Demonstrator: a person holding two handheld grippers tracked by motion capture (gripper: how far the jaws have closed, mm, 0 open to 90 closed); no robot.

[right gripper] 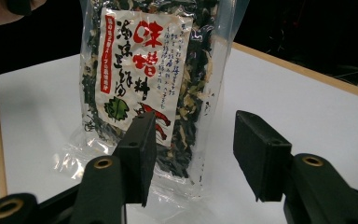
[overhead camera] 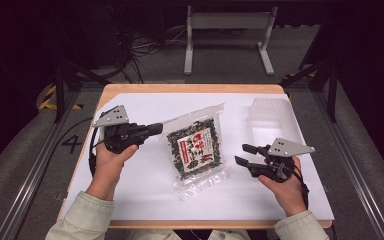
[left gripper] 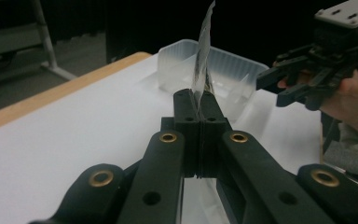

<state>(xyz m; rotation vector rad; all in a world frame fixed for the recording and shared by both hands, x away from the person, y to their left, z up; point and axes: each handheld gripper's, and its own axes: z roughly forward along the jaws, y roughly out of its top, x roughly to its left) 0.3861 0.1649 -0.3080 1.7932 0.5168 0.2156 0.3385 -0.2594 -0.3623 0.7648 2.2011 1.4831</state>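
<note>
Left gripper (overhead camera: 156,128) jaws clenched on seaweed packet (overhead camera: 196,147) edge, right gripper (overhead camera: 244,155) jaws apart, nothing held, near packet

A clear packet (overhead camera: 196,148) of dark dried greens with a red-lettered white label, tilted up, just left of the translucent tray (overhead camera: 272,116).

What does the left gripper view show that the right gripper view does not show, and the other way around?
In the left gripper view, the left gripper is shut on the clear edge of the bag, seen edge-on. Behind it stands a clear plastic tray, and the right gripper is farther off at the right.

The right gripper view faces the front of the bag, with its white printed label and dark dried contents. The open jaws stand apart from it.

Both show the bag and the white table surface.
</note>
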